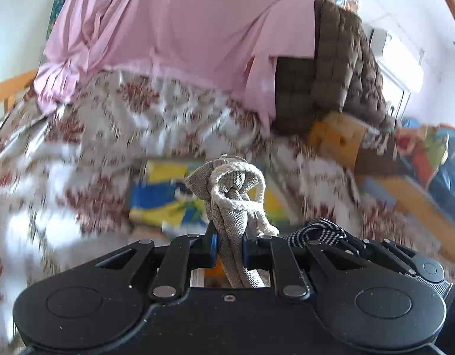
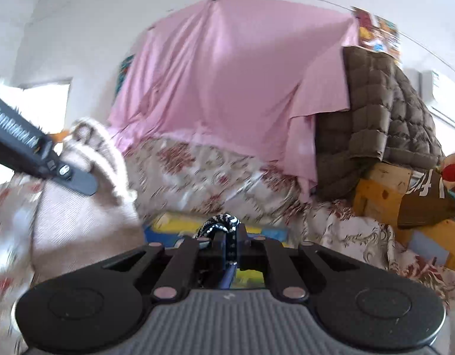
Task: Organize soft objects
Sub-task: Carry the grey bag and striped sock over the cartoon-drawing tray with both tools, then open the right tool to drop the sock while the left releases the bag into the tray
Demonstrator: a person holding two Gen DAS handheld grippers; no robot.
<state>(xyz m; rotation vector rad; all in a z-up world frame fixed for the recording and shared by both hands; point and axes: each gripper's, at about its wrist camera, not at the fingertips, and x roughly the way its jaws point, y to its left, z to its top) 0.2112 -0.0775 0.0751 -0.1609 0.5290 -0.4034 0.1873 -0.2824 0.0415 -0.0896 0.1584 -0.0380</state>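
Clearly, the left gripper (image 1: 229,247) pinches the gathered neck of a grey woven pouch (image 1: 227,204), whose white drawstring (image 1: 242,189) loops above the jaws. The right gripper (image 2: 231,247) is clamped tight on a black-and-white speckled cord (image 2: 220,224). Both hang over a floral bedspread (image 1: 138,118), near a yellow-and-blue printed item (image 1: 159,201) lying on it. Behind, a pink sheet (image 2: 227,82) drapes down to the bedspread's far edge, beside a brown quilted blanket (image 2: 375,112).
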